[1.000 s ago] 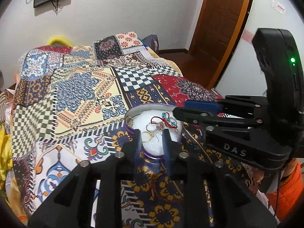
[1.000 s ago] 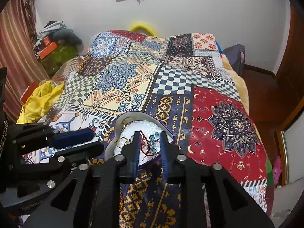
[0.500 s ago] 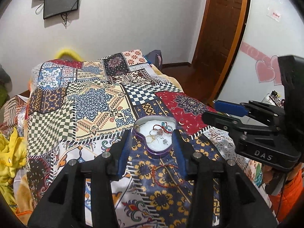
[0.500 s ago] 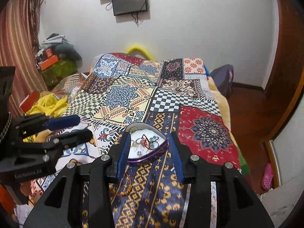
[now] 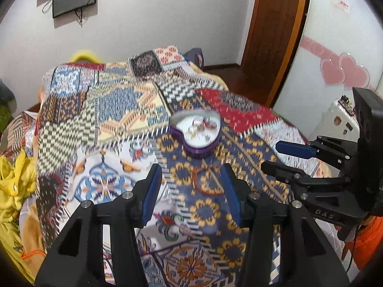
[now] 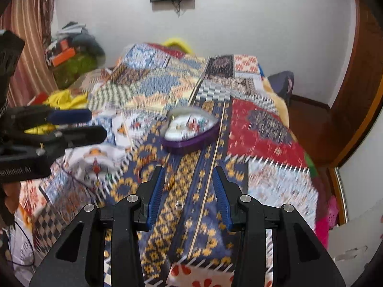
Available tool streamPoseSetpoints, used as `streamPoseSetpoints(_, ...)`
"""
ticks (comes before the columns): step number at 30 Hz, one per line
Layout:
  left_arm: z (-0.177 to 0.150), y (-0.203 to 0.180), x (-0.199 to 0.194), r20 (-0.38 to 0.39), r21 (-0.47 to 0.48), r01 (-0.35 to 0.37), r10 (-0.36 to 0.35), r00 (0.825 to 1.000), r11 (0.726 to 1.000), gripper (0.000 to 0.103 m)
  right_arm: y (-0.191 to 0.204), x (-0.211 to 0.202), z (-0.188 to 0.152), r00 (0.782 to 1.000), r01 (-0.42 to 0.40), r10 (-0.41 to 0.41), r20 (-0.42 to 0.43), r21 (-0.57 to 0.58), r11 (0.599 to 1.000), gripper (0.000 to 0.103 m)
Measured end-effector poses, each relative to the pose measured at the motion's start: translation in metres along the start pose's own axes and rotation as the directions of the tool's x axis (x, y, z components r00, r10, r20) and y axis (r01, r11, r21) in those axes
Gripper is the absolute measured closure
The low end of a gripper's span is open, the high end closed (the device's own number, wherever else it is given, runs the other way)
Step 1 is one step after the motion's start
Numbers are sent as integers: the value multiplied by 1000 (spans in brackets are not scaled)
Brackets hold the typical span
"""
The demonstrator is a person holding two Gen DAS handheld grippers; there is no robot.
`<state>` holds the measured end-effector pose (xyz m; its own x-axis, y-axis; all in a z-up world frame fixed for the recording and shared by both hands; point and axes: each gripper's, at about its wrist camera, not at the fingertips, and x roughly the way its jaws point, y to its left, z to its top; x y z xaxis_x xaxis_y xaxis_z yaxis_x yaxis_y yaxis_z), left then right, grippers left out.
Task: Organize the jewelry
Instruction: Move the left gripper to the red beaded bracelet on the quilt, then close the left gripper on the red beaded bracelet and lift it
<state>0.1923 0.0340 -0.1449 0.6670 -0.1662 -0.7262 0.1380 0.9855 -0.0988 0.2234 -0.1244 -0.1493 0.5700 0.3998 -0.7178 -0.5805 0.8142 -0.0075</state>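
— On the bed's patchwork quilt [image 5: 115, 110], what sat nearest the middle?
— A heart-shaped purple tin [image 5: 195, 132], lid off, with a white lining and a small tangle of jewelry [image 5: 201, 126] inside; motion blur hid which pieces. The right wrist view showed the same tin [image 6: 189, 131] ahead of the fingers.
— And the grippers?
— The left gripper [image 5: 191, 189] was spread wide and held nothing, hovering short of the tin. The right gripper [image 6: 189, 189] was likewise spread and held nothing, above the blue-and-yellow strip of the quilt [image 6: 261, 129].
— Was anything lying loose?
— A red cord bracelet [image 5: 208, 181] lay on the quilt between the left gripper's fingers, apart from the tin. Near the right gripper, a small gold piece [image 6: 170, 183] and a tiny silver piece [image 6: 178, 205] lay on the fabric; neither could be identified further.
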Motion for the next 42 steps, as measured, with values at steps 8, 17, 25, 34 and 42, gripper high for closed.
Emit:
streamPoseSetpoints(8, -27, 3, 16, -57, -1, -2, 1, 998, 1000, 53, 9, 29, -29, 996, -9, 8, -92, -13, 1000, 65)
streamPoseSetpoints(17, -35, 7, 34, -88, -15, 5, -6, 996, 1000, 53, 11, 33, -37, 997, -14, 11, -73, -43, 999, 83)
streamPoseSetpoints(25, -21, 11, 62, -120, -57, 49, -56, 991, 997, 65, 8, 31, -39, 998, -30, 28, -61, -37, 999, 95)
streamPoseSetpoints(34, -21, 5, 95, -164, -48, 38, -46, 985, 998, 84, -8, 21, -31, 999, -24, 24, -23, 25, 999, 95)
streamPoseSetpoints(42, -21, 9, 93, -151, -62, 25, -34, 988, 998, 99, -14, 17, -24, 1000, -14, 15, -2, 40, 999, 95)
